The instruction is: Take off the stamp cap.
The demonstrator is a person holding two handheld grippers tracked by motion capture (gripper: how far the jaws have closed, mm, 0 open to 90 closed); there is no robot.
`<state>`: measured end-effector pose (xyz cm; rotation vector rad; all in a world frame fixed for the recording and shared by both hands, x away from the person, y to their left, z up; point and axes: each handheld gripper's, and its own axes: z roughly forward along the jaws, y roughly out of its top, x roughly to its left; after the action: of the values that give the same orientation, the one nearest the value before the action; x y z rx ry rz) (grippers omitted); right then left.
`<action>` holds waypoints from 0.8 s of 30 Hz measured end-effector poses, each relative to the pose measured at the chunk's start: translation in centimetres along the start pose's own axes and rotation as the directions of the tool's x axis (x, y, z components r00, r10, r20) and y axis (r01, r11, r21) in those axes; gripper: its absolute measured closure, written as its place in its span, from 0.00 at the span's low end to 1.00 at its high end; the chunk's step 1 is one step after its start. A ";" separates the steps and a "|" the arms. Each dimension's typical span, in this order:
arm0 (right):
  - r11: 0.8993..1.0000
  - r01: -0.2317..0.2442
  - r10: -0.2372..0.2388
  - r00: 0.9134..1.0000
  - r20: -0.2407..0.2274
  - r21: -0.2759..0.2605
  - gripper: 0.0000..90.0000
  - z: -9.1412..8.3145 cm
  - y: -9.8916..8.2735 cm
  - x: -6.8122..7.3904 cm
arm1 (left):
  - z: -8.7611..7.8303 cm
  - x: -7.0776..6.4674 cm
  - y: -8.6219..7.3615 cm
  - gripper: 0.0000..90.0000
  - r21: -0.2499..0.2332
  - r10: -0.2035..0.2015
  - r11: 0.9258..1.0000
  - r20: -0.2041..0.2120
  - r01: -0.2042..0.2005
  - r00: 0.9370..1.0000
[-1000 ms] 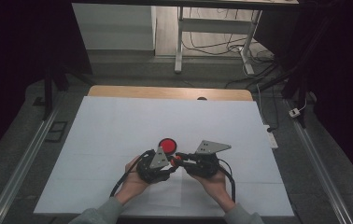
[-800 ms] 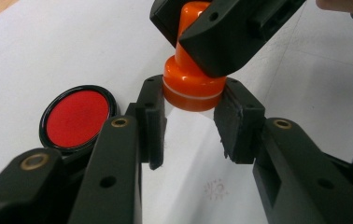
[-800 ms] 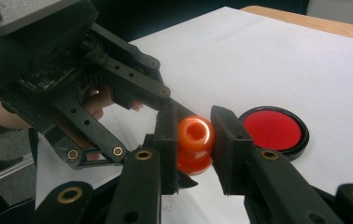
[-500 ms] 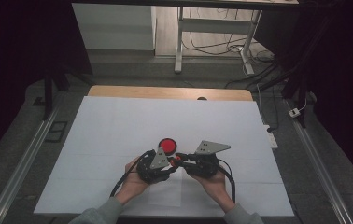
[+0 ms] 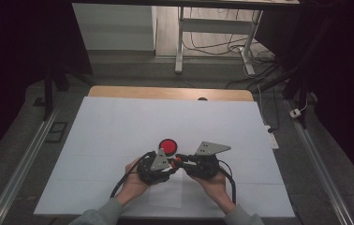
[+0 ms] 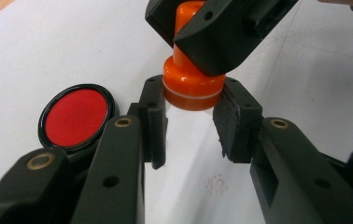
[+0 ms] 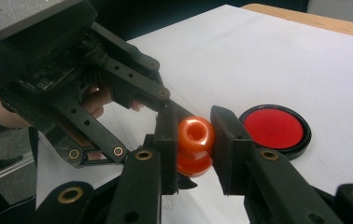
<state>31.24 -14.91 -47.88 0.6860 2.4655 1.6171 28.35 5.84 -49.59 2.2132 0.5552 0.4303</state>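
Note:
An orange stamp [image 6: 191, 88] hangs just above the white sheet, seen small in the high view as the stamp [image 5: 177, 160] between both hands. My right gripper [image 7: 195, 135] is shut on its round knob [image 7: 194, 132]. My left gripper [image 6: 191, 93] has its pads against both sides of the stamp's wide base, so it looks shut on it. In the high view the left gripper [image 5: 171, 164] and right gripper [image 5: 180, 159] meet tip to tip near the table's front middle. A round red ink pad [image 5: 168, 145] in a black rim lies just beyond them.
A white sheet [image 5: 119, 126] covers most of the wooden table [image 5: 165, 93]. A faint red stamped mark [image 6: 216, 183] sits on the paper under the left gripper. The ink pad [image 6: 75, 116] lies close to the left gripper's left jaw. Table legs and cables stand beyond the far edge.

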 end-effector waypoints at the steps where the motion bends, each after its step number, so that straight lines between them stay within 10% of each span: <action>1: 1.000 -0.001 0.001 1.000 0.001 0.000 0.80 0.0 0.0 0.0 | 0.0 0.0 0.0 0.72 -0.001 0.001 1.000 0.000 -0.001 1.000; 24: 0.998 0.056 -0.056 0.997 0.047 -0.004 0.81 0.0 0.1 0.9 | -0.1 0.1 -0.1 0.73 -0.014 -0.015 1.000 0.022 0.015 1.000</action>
<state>30.43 -14.48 -47.68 0.6406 2.4243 1.5681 28.33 5.99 -49.65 2.1961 0.5550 0.4004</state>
